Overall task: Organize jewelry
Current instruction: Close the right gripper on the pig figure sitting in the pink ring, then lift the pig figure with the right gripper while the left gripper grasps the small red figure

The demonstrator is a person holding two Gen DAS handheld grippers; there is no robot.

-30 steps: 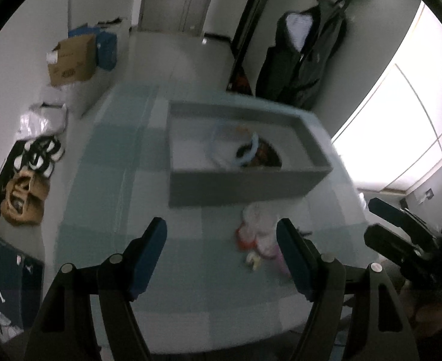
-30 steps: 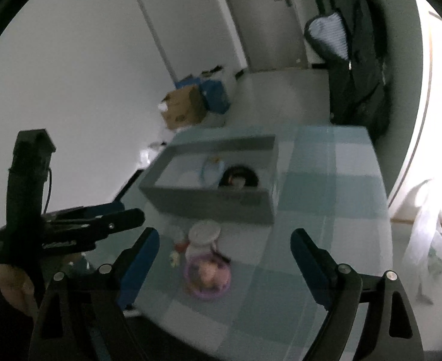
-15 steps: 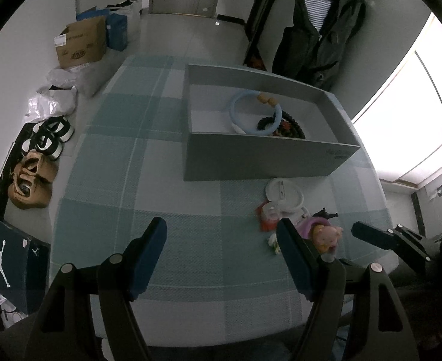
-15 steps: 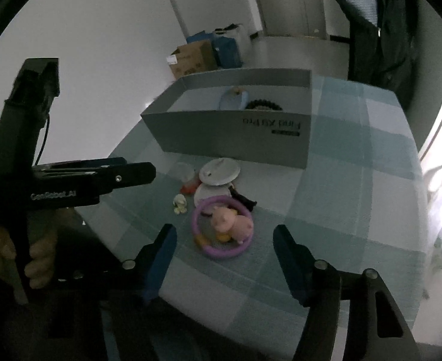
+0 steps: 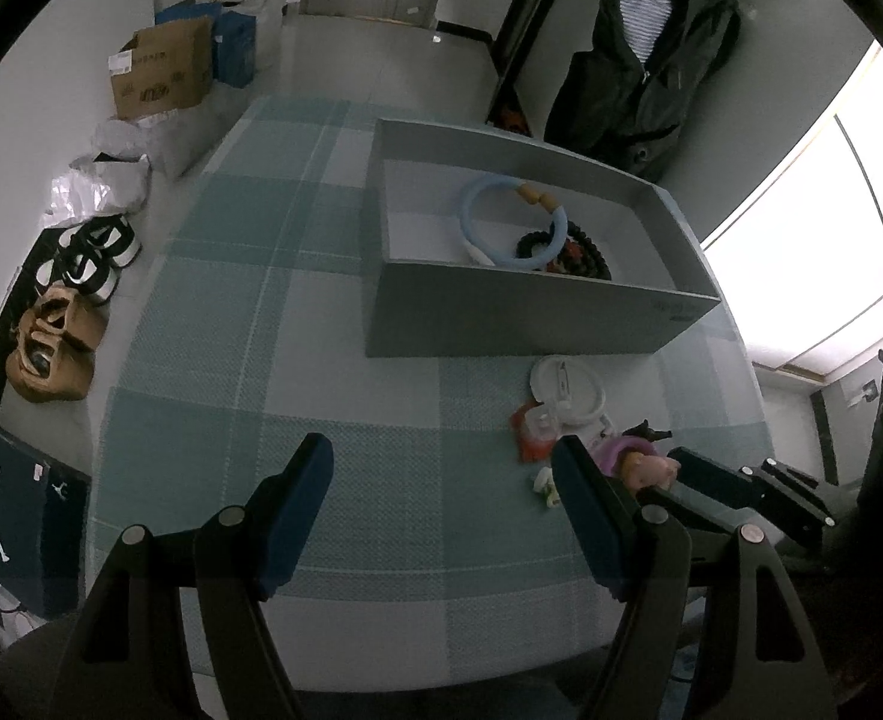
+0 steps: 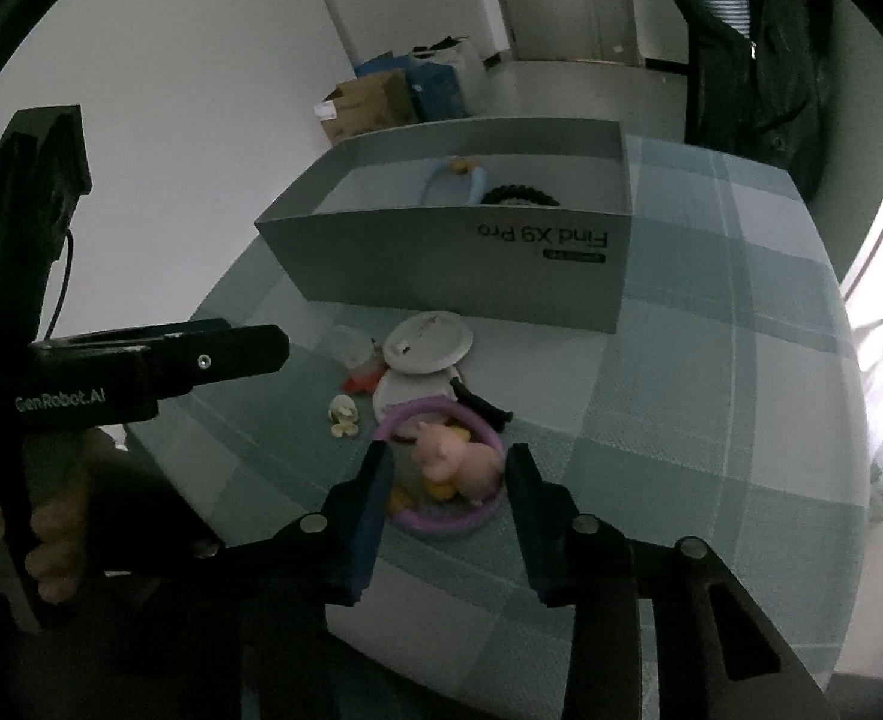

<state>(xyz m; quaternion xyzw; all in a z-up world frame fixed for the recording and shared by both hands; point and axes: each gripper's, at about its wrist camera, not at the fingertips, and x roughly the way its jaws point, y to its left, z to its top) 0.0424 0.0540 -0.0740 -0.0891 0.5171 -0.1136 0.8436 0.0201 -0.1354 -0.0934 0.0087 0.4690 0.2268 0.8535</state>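
1. Right wrist view: the right tongs (image 6: 446,471) straddle a purple ring bracelet with a pink pig charm (image 6: 448,468) that lies on the teal checked desk (image 6: 711,420). Their jaws have just been closing, and the pads stand at the ring's 2 sides, close to touching. I cannot see a firm pinch yet, so I read them as not yet clamped.
2. The bracelet sits at the near end of a small pile, just in front of a round white lidded case (image 6: 428,341) and near a small yellow trinket (image 6: 343,414).
3. It looks light and springy, likely soft plastic or silicone. The smooth ring may flex or slide under pressure, and the bulky pig could tip it sideways.
4. The best hold is probably across the ring with the pig's body between the pads, low and near the desk, so the rim cannot pop out.
5. The left tongs (image 5: 441,510) hang released over bare cloth, nothing between them.
6. The grey cardboard box (image 5: 531,324) stands behind the pile, well apart from the bracelet. It already holds a pale blue ring with beads (image 5: 513,222) and a black beaded bracelet (image 5: 585,252), so it is likely the destination.
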